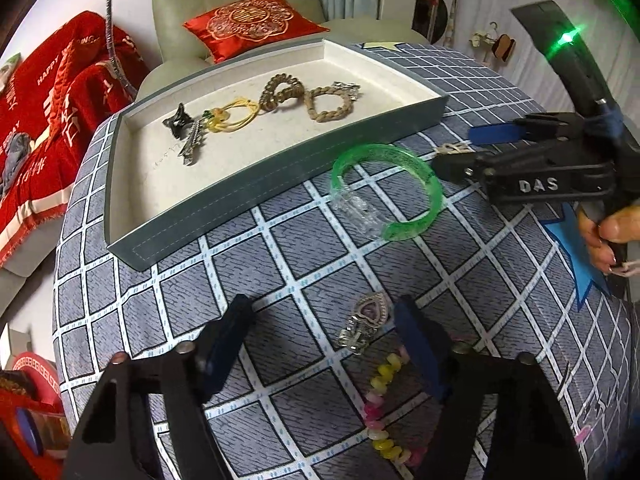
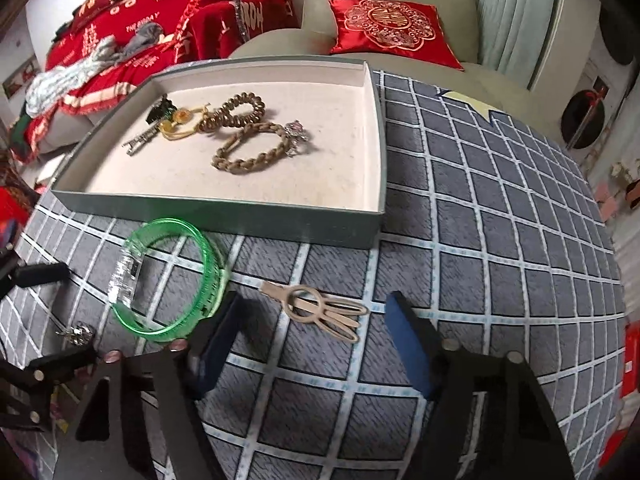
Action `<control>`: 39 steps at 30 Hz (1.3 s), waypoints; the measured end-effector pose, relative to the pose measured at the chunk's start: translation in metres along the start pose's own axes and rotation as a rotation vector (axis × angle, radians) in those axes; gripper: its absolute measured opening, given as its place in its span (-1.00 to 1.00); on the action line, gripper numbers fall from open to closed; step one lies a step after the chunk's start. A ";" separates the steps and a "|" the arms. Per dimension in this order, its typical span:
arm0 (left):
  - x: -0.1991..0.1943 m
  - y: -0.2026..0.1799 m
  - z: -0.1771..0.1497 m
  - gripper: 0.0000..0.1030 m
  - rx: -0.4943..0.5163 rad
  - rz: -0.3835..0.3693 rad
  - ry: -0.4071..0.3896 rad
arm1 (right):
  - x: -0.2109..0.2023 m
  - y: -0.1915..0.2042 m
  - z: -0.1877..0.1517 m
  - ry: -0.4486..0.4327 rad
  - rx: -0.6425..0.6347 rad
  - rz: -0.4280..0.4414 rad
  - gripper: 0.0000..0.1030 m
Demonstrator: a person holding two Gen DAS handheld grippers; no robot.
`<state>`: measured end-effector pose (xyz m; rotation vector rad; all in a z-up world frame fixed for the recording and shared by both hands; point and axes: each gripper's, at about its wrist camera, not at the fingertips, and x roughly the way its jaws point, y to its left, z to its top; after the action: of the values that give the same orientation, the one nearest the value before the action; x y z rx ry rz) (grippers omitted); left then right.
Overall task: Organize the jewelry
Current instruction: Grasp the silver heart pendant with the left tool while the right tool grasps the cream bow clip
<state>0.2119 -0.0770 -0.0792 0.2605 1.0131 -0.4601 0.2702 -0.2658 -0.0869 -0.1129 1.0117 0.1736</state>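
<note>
Left gripper (image 1: 324,344): fingers spread, heart brooch (image 1: 366,322) between (untouched) | Right gripper (image 2: 316,340): fingers spread, beige hair clip (image 2: 320,310) between, unpinched.

We see our left gripper (image 1: 324,336) hovering with its fingers (image 1: 224,344) apart around a silver heart clip (image 1: 366,322) on the checked worktop (image 1: 280,248). Farther off lies a green bangle (image 1: 424,176), just beside the tray (image 1: 240,196).

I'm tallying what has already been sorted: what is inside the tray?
Inside the tray: a dark claw clip, a metal hair clip, a yellow cord bracelet, a spiral hair tie and a braided bracelet with a crystal charm. The overlaps may cover more.
</note>
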 end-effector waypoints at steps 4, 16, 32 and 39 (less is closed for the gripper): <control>-0.004 -0.005 -0.001 0.31 0.015 -0.015 -0.001 | -0.003 0.007 -0.001 -0.005 -0.022 0.013 -0.11; -0.011 -0.008 -0.004 -0.35 -0.002 -0.065 -0.008 | -0.019 0.023 0.000 -0.022 -0.017 -0.011 -0.72; -0.028 0.010 -0.011 -0.35 -0.098 -0.098 -0.055 | -0.054 0.010 -0.008 -0.095 0.112 0.069 -0.94; -0.035 0.017 -0.010 -0.35 -0.114 -0.099 -0.071 | -0.054 0.014 -0.010 -0.075 0.064 0.070 -0.94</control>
<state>0.1970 -0.0489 -0.0540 0.0913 0.9815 -0.4964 0.2314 -0.2591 -0.0464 -0.0127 0.9461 0.2082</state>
